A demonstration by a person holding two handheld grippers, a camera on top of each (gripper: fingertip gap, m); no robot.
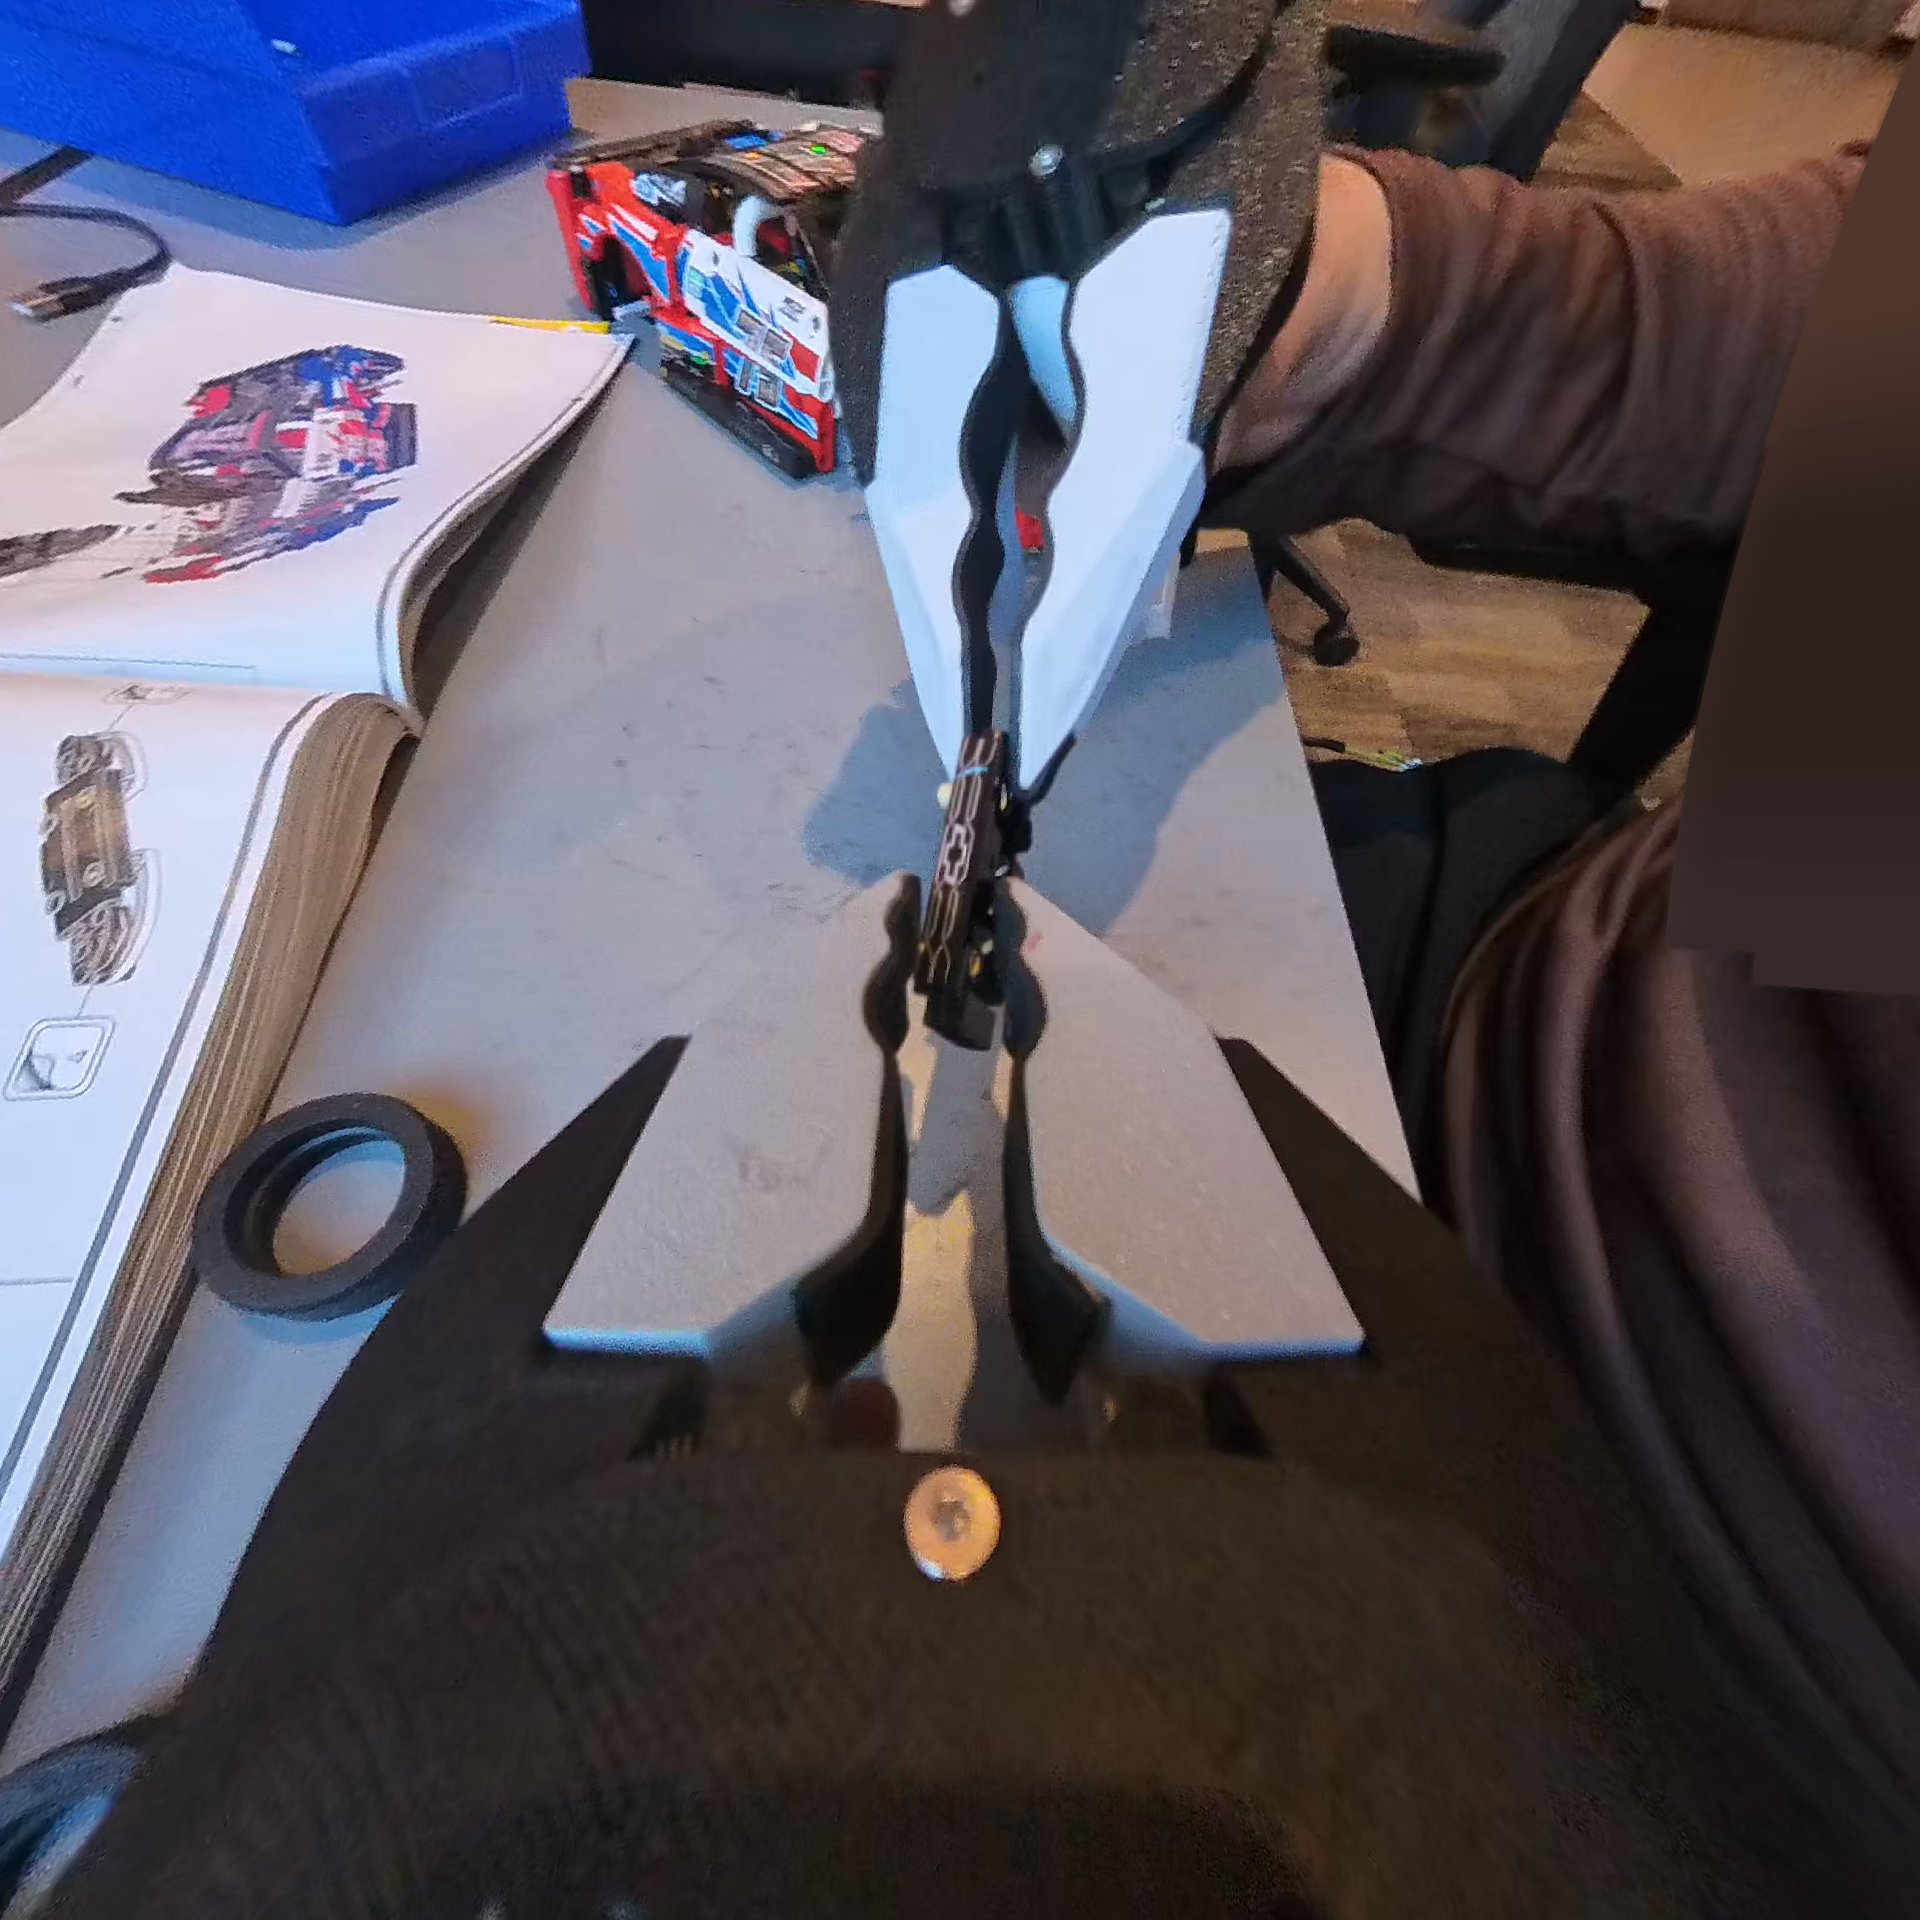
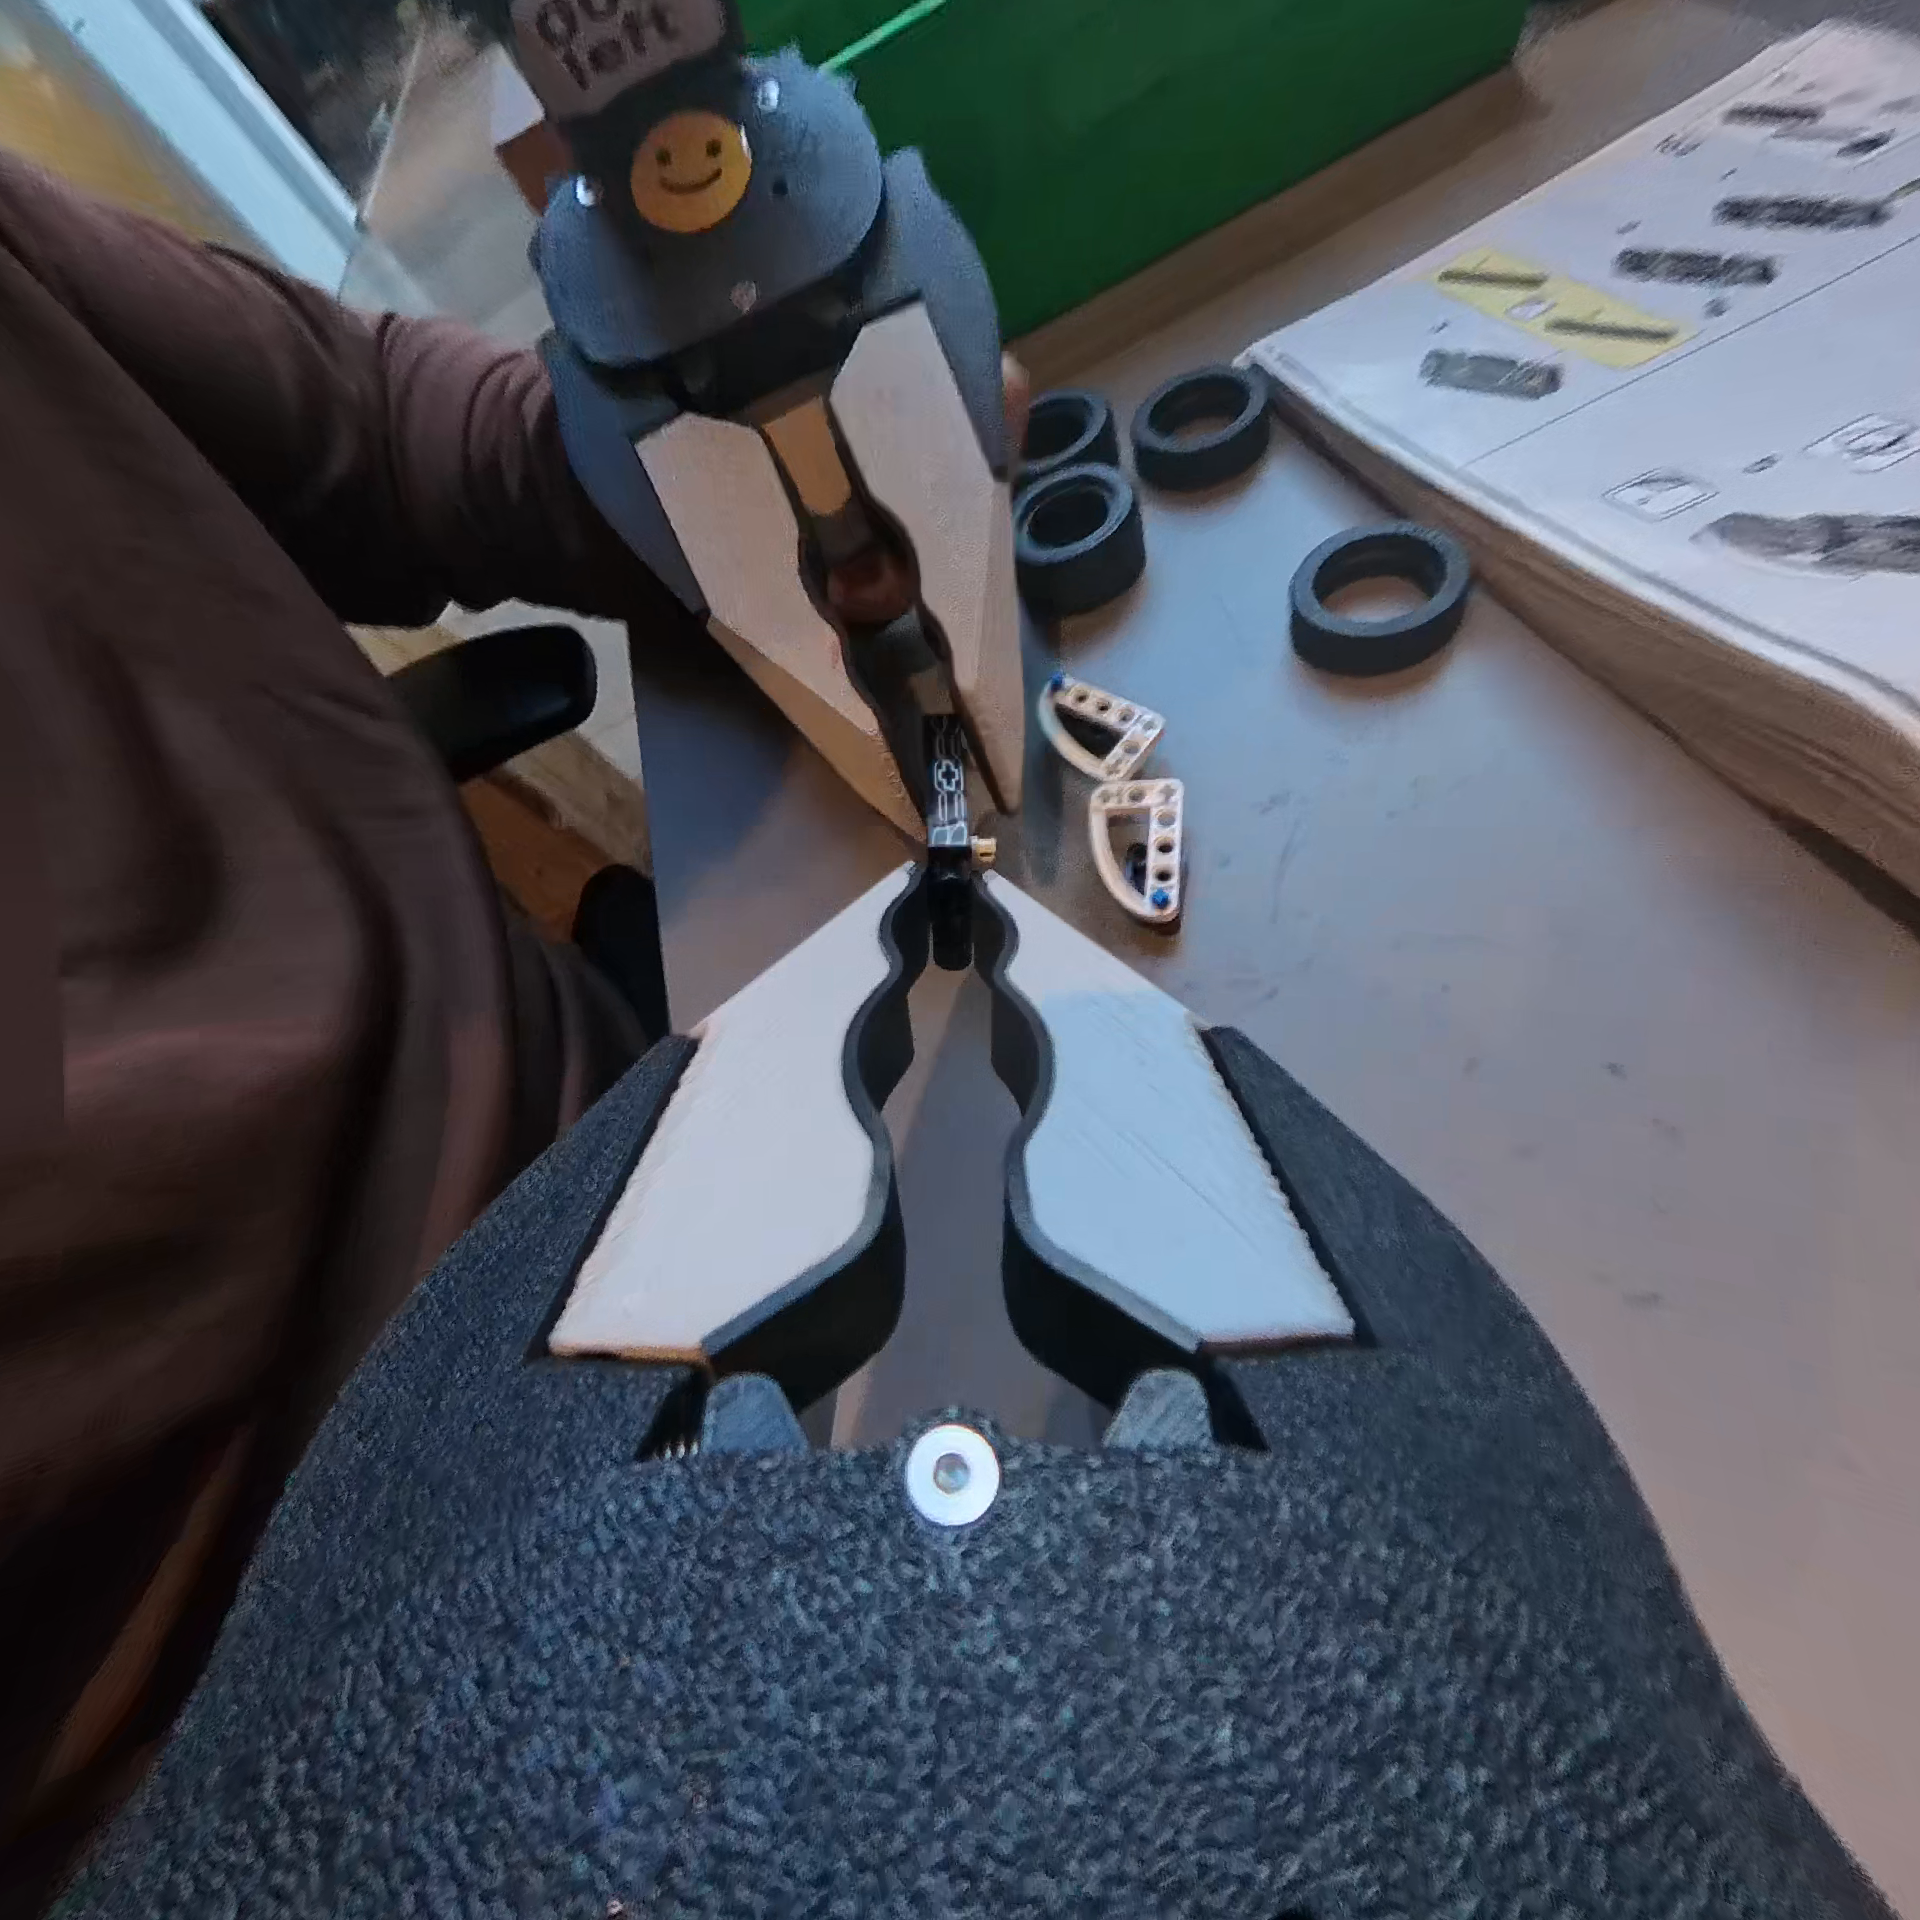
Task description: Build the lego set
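A small black lego part (image 1: 951, 914) with a white line pattern and a tan pin on its side hangs in the air between my two grippers, which face each other tip to tip. My left gripper (image 1: 961, 894) is shut on its near end. My right gripper (image 1: 992, 758) comes from above in the left wrist view and is shut on its far end. In the right wrist view my right gripper (image 2: 951, 878) grips the plain black end, and the left gripper (image 2: 966, 821) grips the patterned end of the part (image 2: 948, 779).
A red, white and blue lego car (image 1: 717, 301) stands at the back, next to an open instruction book (image 1: 208, 520). Several black tyres (image 2: 1382, 597) and two white curved panels (image 2: 1101, 727) lie on the grey table (image 1: 623, 831). A blue bin (image 1: 291, 94) sits far left. Left and right tips are no more than a few centimetres apart.
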